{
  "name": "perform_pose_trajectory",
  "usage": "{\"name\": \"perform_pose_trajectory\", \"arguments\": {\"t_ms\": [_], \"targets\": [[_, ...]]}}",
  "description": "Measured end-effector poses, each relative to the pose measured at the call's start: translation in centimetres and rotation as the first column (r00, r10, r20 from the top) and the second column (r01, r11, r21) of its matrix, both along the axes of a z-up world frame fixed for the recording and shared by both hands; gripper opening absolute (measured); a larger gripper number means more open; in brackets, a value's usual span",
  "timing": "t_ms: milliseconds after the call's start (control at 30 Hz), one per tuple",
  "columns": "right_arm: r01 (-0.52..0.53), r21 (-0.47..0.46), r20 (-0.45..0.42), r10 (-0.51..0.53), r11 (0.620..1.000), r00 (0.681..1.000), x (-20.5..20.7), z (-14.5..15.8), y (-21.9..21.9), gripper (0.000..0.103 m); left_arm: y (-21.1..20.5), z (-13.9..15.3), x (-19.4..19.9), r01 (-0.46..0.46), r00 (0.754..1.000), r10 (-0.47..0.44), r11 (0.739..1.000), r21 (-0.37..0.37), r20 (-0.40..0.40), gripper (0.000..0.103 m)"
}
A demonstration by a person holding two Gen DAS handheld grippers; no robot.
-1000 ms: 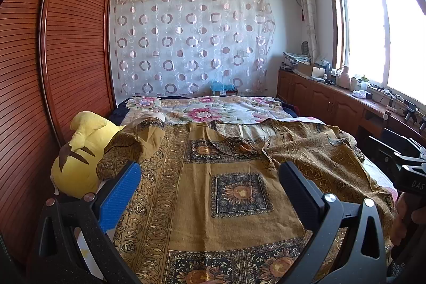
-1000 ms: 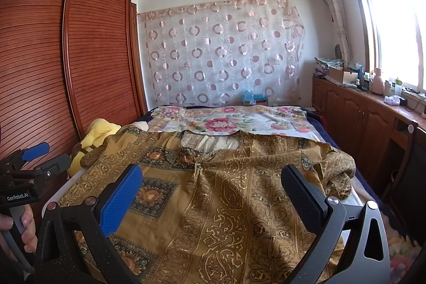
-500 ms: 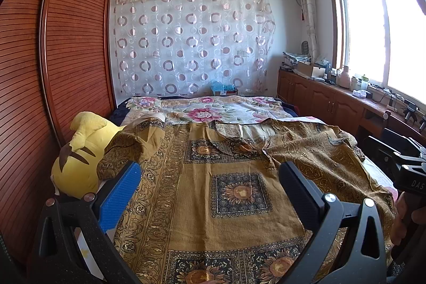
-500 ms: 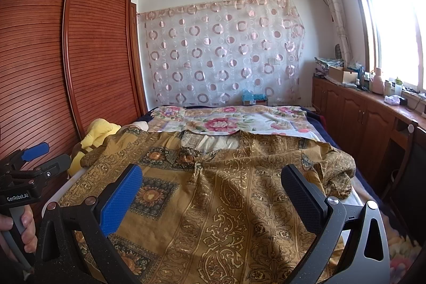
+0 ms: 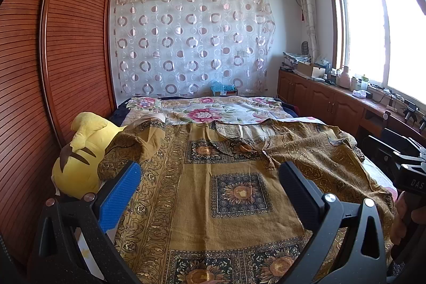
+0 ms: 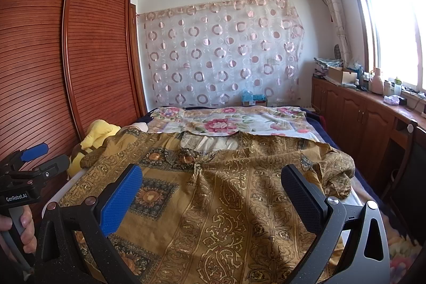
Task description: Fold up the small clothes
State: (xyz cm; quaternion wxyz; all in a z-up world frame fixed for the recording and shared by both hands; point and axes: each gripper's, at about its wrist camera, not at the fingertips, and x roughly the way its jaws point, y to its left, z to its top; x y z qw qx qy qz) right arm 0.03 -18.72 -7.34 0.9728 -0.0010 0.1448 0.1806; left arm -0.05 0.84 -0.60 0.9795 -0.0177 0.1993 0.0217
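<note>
Item: mustard patterned garment (image 5: 234, 177), spread flat on bed, collar at far end; lies below and ahead of both finger pairs, touched by neither.
Left gripper (image 5: 210, 190): fingers spread wide, nothing between; position unchanged from earlier frames.
Right gripper (image 6: 213, 193): fingers spread wide, nothing between; unchanged.
Yellow plush toy (image 5: 80, 153): beyond left finger of left gripper, one garment sleeve draped against it.
No movement since previous frames.

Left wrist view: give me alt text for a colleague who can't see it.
The left gripper hangs with jaws open above a brown patterned garment spread flat on the bed. A yellow plush toy lies at its left edge, beside the wooden wardrobe.
</note>
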Motion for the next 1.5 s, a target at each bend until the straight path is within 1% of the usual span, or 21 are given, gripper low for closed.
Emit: {"name": "perform_pose_trajectory", "arguments": {"t_ms": [433,500,633,767,900,967,1067,1233,1367,1467,1500], "targets": [[-0.009,0.002,-0.009,0.009,1.0,1.0,0.1,-0.2,0.0,0.103,0.2,-0.1,0.1,-0.003,1.0,0.003,1.0,0.001,-0.008,0.103],[-0.038,0.007,-0.018,0.038,0.999,0.999,0.4,-0.3,0.0,0.103,0.5,-0.1,0.3,-0.006,1.0,0.006,1.0,0.004,-0.023,0.103],[-0.061,-0.002,-0.038,0.06,0.998,0.997,1.0,-0.6,0.1,0.103,1.2,-0.5,0.7,-0.016,0.999,0.016,1.0,0.01,-0.049,0.103],[-0.093,-0.028,-0.067,0.091,0.995,0.994,1.9,-1.2,0.5,0.103,2.3,-1.7,1.7,-0.031,0.995,0.031,0.999,0.011,-0.09,0.103],[-0.129,-0.061,-0.098,0.123,0.99,0.988,2.9,-1.5,1.2,0.103,4.4,-3.2,2.7,-0.055,0.988,0.058,0.998,0.024,-0.146,0.103],[-0.143,-0.073,-0.114,0.134,0.987,0.984,3.3,-1.6,1.6,0.103,5.4,-3.8,3.4,-0.056,0.982,0.062,0.998,0.037,-0.179,0.103],[-0.177,-0.09,-0.149,0.162,0.98,0.975,4.2,-2.0,2.3,0.102,6.8,-4.5,4.0,-0.059,0.975,0.066,0.998,0.037,-0.212,0.103],[-0.222,-0.111,-0.191,0.198,0.969,0.961,5.4,-1.5,3.1,0.102,10.8,-5.2,5.2,-0.083,0.967,0.086,0.996,0.026,-0.241,0.103],[-0.24,-0.142,-0.186,0.213,0.96,0.959,5.9,-0.6,3.2,0.102,14.2,-5.6,6.4,-0.071,0.96,0.063,0.997,-0.02,-0.274,0.103],[-0.248,-0.144,-0.188,0.219,0.958,0.957,6.6,-0.5,3.3,0.102,16.4,-5.9,7.8,-0.069,0.954,0.039,0.993,-0.092,-0.296,0.103],[-0.254,-0.143,-0.194,0.224,0.957,0.955,6.9,-0.4,3.3,0.102,17.3,-6.0,8.4,-0.069,0.952,0.027,0.989,-0.128,-0.303,0.1]]}}
